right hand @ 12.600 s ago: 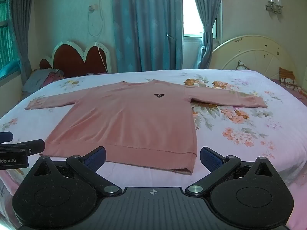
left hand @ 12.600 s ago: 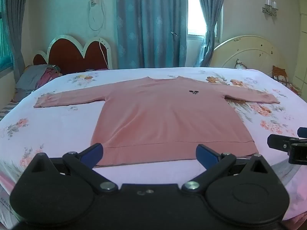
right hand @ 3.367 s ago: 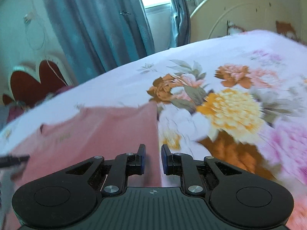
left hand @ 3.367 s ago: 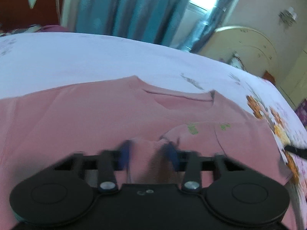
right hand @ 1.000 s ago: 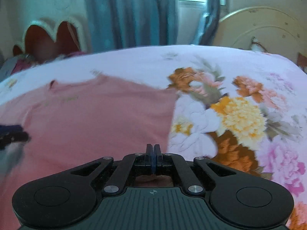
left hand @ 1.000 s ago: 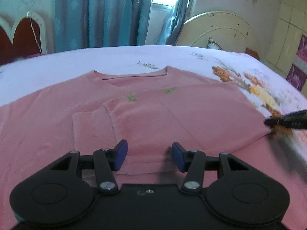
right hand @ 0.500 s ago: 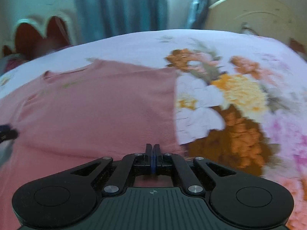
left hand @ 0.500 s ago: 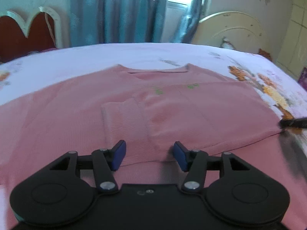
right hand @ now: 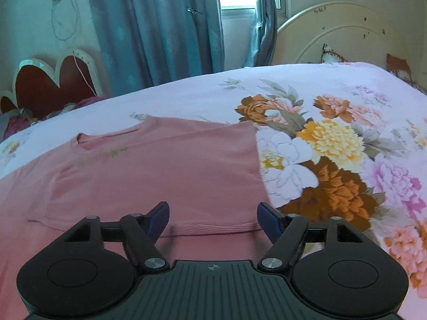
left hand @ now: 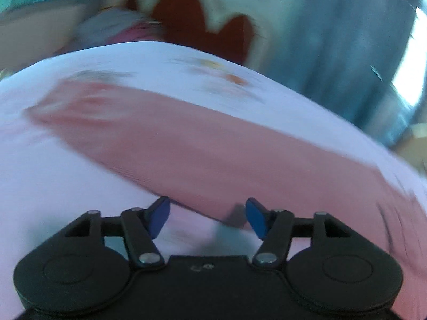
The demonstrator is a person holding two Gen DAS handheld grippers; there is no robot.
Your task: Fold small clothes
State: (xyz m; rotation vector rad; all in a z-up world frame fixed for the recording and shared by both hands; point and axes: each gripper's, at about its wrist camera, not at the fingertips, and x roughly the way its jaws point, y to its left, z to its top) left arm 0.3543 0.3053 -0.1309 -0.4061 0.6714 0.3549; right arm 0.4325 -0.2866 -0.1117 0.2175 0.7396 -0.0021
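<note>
A pink long-sleeved top (right hand: pixel 165 170) lies flat on the bed, its right side folded over onto the body, neckline towards the curtains. My right gripper (right hand: pixel 213 217) is open and empty just above the folded hem edge. In the blurred left wrist view, the top's outstretched left sleeve (left hand: pixel 165 138) runs across the sheet. My left gripper (left hand: pixel 207 216) is open and empty, low over the sleeve's near edge.
The bed sheet (right hand: pixel 333 160) is white with large flowers on the right. A red scalloped headboard (right hand: pixel 48 82) and blue curtains (right hand: pixel 154 26) stand behind. A cream round headboard (right hand: pixel 344 37) is at the back right. Bedding lies piled by the red headboard (left hand: pixel 202 26).
My right gripper has opened and let go of the folded edge of the top. My left gripper has swung quickly left, from the top's body to its left sleeve.
</note>
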